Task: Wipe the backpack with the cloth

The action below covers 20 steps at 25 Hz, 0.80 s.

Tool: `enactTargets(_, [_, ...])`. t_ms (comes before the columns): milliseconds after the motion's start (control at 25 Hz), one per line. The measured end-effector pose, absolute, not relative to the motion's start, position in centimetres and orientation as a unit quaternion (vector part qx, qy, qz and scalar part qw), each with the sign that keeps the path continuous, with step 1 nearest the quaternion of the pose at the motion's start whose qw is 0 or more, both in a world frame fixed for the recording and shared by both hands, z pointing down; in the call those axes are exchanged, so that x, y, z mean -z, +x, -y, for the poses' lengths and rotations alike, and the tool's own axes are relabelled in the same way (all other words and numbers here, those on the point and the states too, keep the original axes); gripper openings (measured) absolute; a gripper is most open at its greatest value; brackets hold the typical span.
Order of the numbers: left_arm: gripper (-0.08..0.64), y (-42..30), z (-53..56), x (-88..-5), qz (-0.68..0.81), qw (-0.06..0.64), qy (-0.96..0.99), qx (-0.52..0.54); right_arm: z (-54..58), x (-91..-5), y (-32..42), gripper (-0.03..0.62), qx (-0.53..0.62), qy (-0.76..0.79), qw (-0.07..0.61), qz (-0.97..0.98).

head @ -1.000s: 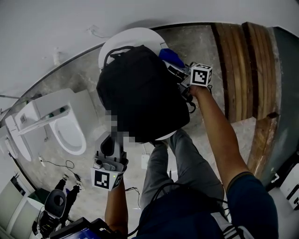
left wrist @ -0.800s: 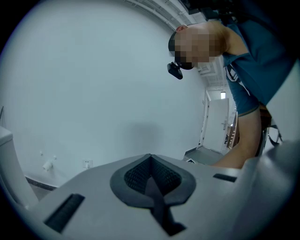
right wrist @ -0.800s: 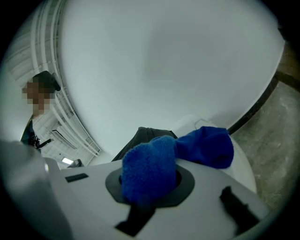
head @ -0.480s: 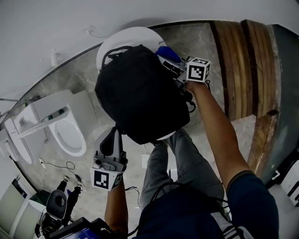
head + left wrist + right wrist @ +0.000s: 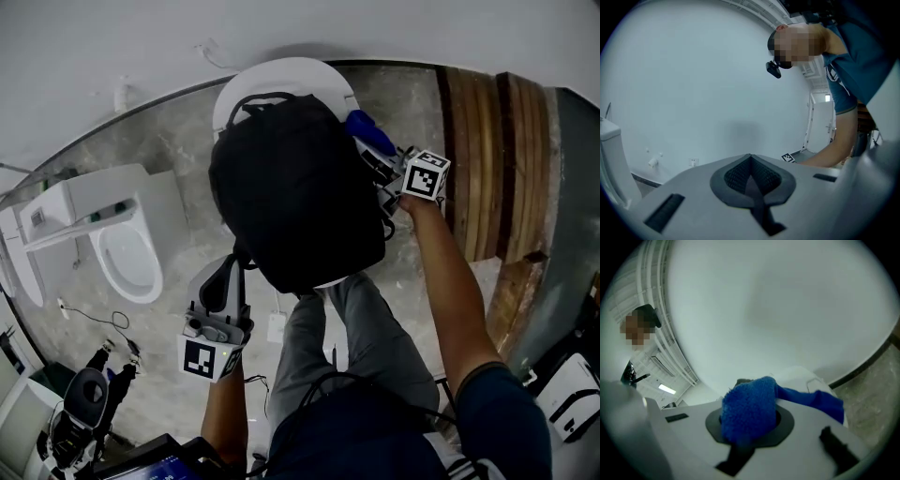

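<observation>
Now, around the jaws: off to the side of the left gripper (image 5: pixel 231 265) sits a white toilet (image 5: pixel 127 258), with a thin cable (image 5: pixel 98 319) on the grey floor (image 5: pixel 178 141) behind that gripper. Beyond the right gripper (image 5: pixel 382 161), on its outer side, brown wooden planks (image 5: pixel 487 159) run along the floor. The person's grey-trousered legs (image 5: pixel 366 328) stand between the two arms, right under the near edge of the round white desk (image 5: pixel 281 70).

The black backpack (image 5: pixel 295 192) lies on that desk and covers most of it, hanging over the near rim. Its long axis runs from the person out toward the wall, with the carry handle (image 5: pixel 253 101) at the far end and the bottom nearest the legs.

The left gripper points up at the bag's near lower corner, tips right at the fabric; whether they touch is unclear. In its own view the jaws are pressed together with nothing between them, only bare wall ahead.

Over on the right, the jaws are clamped on a blue cloth (image 5: pixel 750 411), a bunched wad filling the gap and a tail trailing out to one side. From the head view that cloth (image 5: pixel 370 131) sits just ahead of the jaw tips, against the backpack's far side edge.
</observation>
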<state>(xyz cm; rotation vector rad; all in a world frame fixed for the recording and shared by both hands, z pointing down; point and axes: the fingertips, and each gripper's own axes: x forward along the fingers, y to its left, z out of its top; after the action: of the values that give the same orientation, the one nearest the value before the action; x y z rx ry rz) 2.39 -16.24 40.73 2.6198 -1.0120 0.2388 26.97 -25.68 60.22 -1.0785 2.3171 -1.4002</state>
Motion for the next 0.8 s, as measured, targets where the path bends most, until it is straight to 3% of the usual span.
enactTargets(200, [0.003, 0.7, 15.9, -40.8, 0.378, 0.164, 0.908, -0.075, 34.0, -58.0, 24.2, 0.020, 0.441, -0.305, 0.034, -0.844])
enactTargets(480, [0.003, -1.2, 14.9, -40.9, 0.419, 0.167, 0.891, -0.054, 36.8, -60.2, 16.7, 0.020, 0.366, -0.157, -0.260, -0.880])
enactTargets(800, [0.003, -3.6, 13.7, -41.6, 0.444, 0.176, 0.877, -0.046, 36.6, -61.1, 10.4, 0.020, 0.243, -0.051, -0.413, -0.876])
